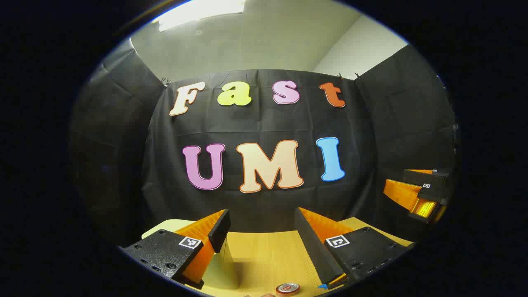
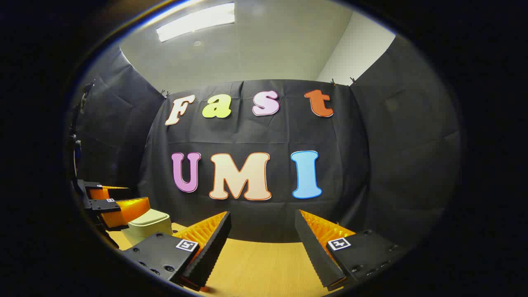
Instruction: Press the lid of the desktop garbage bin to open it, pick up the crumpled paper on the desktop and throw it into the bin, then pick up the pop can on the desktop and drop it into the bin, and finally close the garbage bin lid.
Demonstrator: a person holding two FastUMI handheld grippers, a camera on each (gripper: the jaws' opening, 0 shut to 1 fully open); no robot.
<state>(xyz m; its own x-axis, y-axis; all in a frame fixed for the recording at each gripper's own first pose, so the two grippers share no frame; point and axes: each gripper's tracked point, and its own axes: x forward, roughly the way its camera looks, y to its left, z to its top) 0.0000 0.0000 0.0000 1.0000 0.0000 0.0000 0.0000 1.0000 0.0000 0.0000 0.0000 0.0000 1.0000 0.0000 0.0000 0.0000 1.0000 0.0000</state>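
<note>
Both the left gripper [image 1: 262,231] and right gripper [image 2: 262,233] hovered level above the wooden desktop [image 2: 264,264], fingers spread wide, gripping nothing, beside the garbage bin [image 2: 149,222].

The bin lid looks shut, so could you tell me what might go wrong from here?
1. The left gripper is open with the bin half hidden behind its finger, so a press could miss the lid.
2. The can stands close below it and might get knocked over.
</note>
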